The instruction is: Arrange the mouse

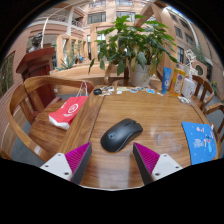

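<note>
Wooden table: gripper open short of mouse; advance straight, straddle its sides evenly, then close.

mouse | black, glossy | flat on wooden table | just ahead of jaws

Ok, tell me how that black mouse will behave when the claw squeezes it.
The mouse looks rigid, so it probably won't deform. Its smooth domed shell may slip upward between the pads. Lying flat on the wooden table, it should slide rather than roll. The claw is open, just short of it.
</note>
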A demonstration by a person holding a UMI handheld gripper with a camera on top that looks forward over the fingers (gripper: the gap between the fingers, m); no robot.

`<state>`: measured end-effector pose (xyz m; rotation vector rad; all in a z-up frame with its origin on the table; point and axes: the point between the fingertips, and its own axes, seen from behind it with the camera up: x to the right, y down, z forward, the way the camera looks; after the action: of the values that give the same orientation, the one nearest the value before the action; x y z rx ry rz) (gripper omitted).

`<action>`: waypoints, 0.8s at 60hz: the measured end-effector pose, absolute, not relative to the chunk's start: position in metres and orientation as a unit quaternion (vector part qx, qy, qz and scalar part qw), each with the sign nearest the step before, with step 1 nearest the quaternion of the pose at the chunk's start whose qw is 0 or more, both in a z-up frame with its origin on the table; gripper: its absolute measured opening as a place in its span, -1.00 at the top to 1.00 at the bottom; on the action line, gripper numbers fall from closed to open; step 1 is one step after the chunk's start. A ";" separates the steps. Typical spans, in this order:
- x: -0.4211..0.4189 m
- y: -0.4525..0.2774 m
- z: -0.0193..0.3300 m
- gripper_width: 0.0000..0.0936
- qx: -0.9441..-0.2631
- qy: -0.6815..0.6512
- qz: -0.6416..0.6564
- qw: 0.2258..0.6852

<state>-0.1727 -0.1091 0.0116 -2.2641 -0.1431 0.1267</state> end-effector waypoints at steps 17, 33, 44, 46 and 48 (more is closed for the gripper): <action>-0.192 -0.048 -0.005 -0.82 -0.908 -0.007 0.034 0.418; -0.193 -0.004 -0.013 -0.34 -0.908 0.005 -0.002 0.419; -0.193 0.004 -0.007 0.13 -0.904 -0.021 0.000 0.427; -0.193 0.004 -0.006 0.16 -0.904 -0.023 0.004 0.426; -0.193 0.004 -0.006 0.22 -0.905 -0.024 0.009 0.426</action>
<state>-0.1931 0.0038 -0.0063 -2.2613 -0.0603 0.0221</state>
